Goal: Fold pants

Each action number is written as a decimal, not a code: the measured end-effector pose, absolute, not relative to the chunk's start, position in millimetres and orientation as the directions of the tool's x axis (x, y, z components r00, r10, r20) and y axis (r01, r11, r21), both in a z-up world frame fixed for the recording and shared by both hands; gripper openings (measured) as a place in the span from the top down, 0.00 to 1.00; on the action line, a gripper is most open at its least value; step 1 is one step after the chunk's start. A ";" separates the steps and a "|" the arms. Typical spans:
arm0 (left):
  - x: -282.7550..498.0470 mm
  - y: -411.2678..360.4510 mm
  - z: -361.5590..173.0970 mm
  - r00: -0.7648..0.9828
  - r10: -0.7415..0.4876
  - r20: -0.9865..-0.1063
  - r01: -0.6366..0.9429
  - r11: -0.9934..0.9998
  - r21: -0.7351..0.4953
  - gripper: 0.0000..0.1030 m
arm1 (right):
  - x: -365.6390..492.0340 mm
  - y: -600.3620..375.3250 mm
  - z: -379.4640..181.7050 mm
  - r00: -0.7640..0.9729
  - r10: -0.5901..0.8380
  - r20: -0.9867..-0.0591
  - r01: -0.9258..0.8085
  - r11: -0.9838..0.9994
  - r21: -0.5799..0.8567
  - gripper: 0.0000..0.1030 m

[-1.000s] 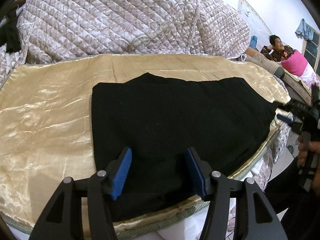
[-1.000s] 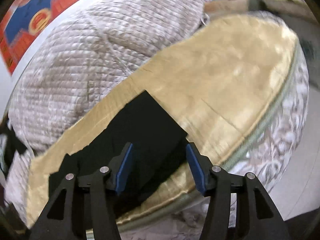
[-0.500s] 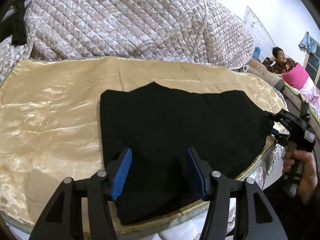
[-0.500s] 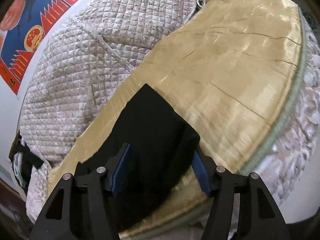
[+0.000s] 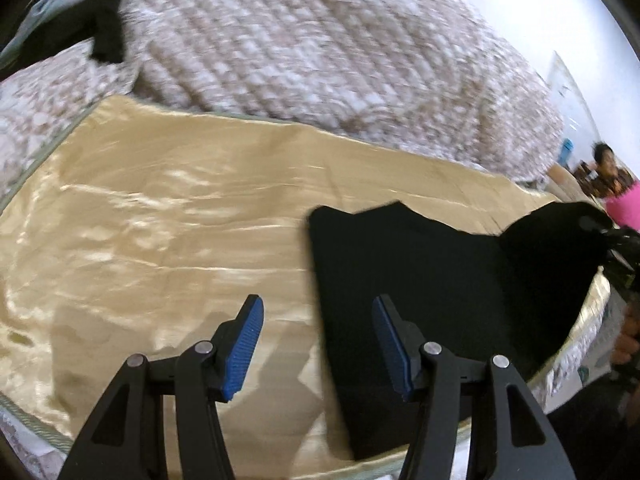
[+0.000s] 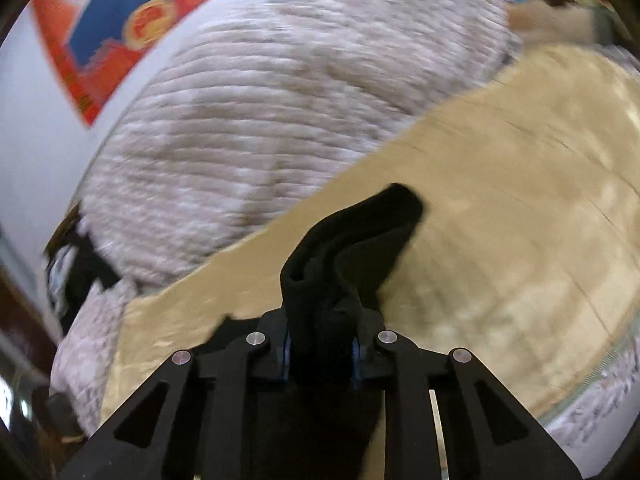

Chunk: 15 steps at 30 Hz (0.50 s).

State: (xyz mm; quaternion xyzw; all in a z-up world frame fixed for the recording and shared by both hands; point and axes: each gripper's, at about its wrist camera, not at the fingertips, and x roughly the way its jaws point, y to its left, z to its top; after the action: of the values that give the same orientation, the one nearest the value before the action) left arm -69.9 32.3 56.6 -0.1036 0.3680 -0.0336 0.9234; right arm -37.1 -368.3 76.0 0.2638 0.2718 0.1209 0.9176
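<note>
Folded black pants point(image 5: 440, 280) lie on a gold satin sheet point(image 5: 160, 220) spread over the bed. My left gripper point(image 5: 317, 304) hovers open over the pants' left edge; its right finger is above the black cloth, its left finger above bare sheet, and nothing is between them. The pants' right end is raised off the sheet, held by my right gripper point(image 5: 616, 240). In the right wrist view the right gripper point(image 6: 322, 344) is closing, its blue pads pressing a bunched fold of the pants point(image 6: 360, 232) that rises ahead of the jaws.
A big quilted blanket point(image 5: 320, 48) is heaped along the far side of the sheet. The bed's edge point(image 5: 592, 320) runs close on the right. A person point(image 5: 608, 160) sits far right. A red and blue poster point(image 6: 120, 12) hangs on the wall.
My right gripper has shut on the pants' right end and lifted it off the sheet. My left gripper has shifted left, from the middle of the pants to their left edge.
</note>
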 end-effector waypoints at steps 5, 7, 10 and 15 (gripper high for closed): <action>-73.7 64.7 61.8 0.745 -0.092 -0.660 -0.103 0.963 -0.251 0.42 | -41.8 -294.2 102.7 0.771 0.478 -0.421 -0.265 0.841 0.471 0.80; -76.8 76.6 64.4 0.754 -0.076 -0.653 -0.131 0.956 -0.263 0.42 | -43.9 -262.5 102.5 0.732 0.522 -0.437 -0.328 0.833 0.445 0.80; -81.3 91.8 66.8 0.762 -0.059 -0.645 -0.167 0.945 -0.283 0.42 | -47.3 -209.0 87.2 0.648 0.586 -0.487 -0.421 0.808 0.413 0.80; -83.8 101.7 68.1 0.765 -0.060 -0.641 -0.178 0.937 -0.301 0.42 | -51.9 -149.1 33.9 0.519 0.589 -0.620 -0.506 0.796 0.333 0.80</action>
State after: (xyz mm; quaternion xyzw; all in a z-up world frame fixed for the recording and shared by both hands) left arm -83.8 101.7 68.1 -0.1747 0.3413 0.0319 0.9230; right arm -51.9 -149.0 33.9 0.0551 0.3762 0.3146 0.8698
